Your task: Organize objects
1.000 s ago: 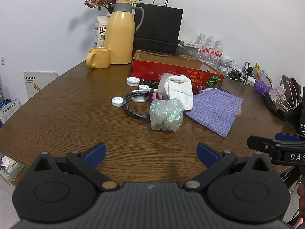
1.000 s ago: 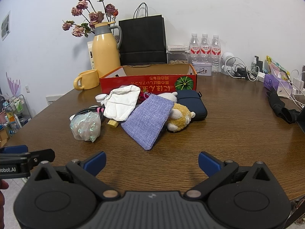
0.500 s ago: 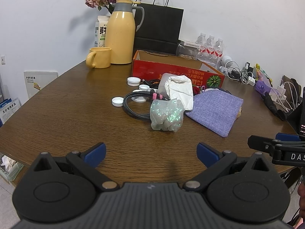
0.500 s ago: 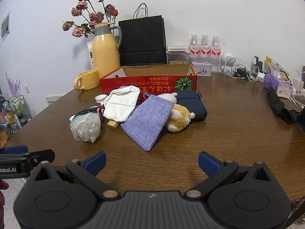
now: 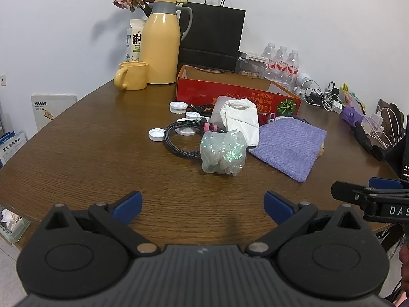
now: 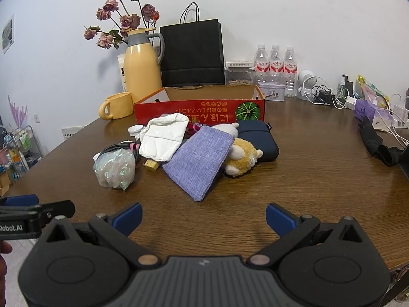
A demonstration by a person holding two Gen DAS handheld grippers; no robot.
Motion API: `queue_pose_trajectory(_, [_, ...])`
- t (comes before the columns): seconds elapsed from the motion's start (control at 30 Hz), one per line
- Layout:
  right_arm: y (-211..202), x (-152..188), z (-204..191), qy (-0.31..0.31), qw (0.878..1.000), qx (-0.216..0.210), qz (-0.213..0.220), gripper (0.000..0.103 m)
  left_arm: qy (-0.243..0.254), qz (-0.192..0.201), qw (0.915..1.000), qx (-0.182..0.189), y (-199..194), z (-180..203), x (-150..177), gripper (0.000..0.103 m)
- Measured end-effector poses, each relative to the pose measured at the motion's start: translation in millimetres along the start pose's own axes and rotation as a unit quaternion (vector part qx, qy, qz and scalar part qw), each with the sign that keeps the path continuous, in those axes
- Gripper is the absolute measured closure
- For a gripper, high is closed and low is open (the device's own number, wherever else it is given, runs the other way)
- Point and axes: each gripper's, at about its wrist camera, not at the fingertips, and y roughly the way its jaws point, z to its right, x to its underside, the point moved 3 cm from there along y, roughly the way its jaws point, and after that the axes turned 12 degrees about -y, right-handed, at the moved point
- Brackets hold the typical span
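Note:
A heap lies mid-table before an open red cardboard box: an iridescent plastic bag, a white pouch, a purple cloth pouch, a black braided cable, a yellow plush toy and a navy case. My left gripper is open and empty above the near table edge, short of the bag. My right gripper is open and empty, short of the purple pouch.
White bottle caps lie left of the cable. A yellow mug, yellow thermos, black paper bag and water bottles stand at the back. Chargers and cables crowd the right side.
Both grippers have crept slightly forward toward the heap. Nothing on the table has moved.

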Motion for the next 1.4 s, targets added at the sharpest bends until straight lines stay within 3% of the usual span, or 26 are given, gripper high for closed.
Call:
queue_pose_trajectory(0.33, [21,0,-6,-0.021,1.000,0.002,-0.004,0.000,0.003,-0.004,1.0000,0.000,19,6,-11,0.000])
queue_pose_trajectory(0.83, [75,-14,-6,-0.057,0.998,0.023,-0.012,0.000,0.006,-0.004,0.9999,-0.014,95,24,-40,0.000])
queue_pose_trajectory(0.87, [77,-15,-6,-0.060,0.998,0.025,-0.012,0.000,0.008,-0.005,0.9999,-0.012,98,25,-40,0.002])
queue_pose_trajectory(0.93, [82,-17,-6,-0.071,0.997,0.030,-0.010,0.000,0.015,-0.009,0.9998,-0.002,102,29,-39,0.027])
queue_pose_trajectory(0.97, [84,-19,-7,-0.078,0.996,0.035,-0.007,0.000,0.016,-0.017,0.9997,0.002,104,29,-39,0.056])
queue_pose_trajectory(1.17, [88,-31,-11,-0.136,0.988,0.066,0.029,0.000,0.010,-0.005,0.9999,0.008,97,28,-44,0.062])
queue_pose_trajectory(1.4, [102,-43,-27,-0.246,0.964,0.079,0.069,0.000,0.002,0.014,0.9999,0.006,80,22,-56,0.061])
